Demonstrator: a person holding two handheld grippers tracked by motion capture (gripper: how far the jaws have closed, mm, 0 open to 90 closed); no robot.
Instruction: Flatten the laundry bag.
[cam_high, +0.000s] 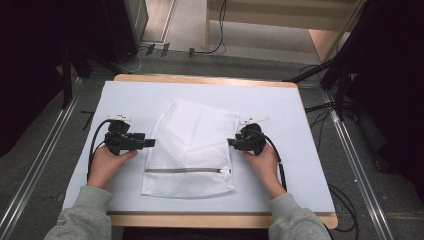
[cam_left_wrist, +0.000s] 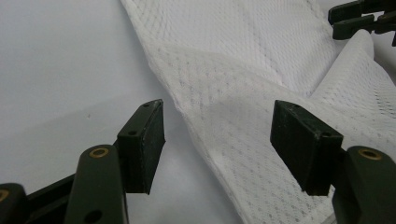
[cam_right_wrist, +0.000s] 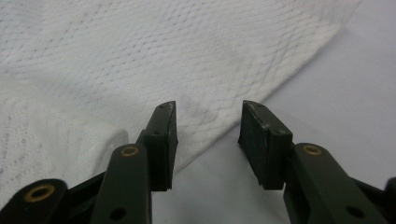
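White cloth (cam_high: 280, 115) covers wooden table (cam_high: 200, 79); grey floor (cam_high: 40, 145) around

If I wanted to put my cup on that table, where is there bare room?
The far strip of the table beyond the mesh bag is bare, and so are both far corners. The middle is crowded: the bag lies there, with the left gripper at its left edge and the right gripper at its right edge.
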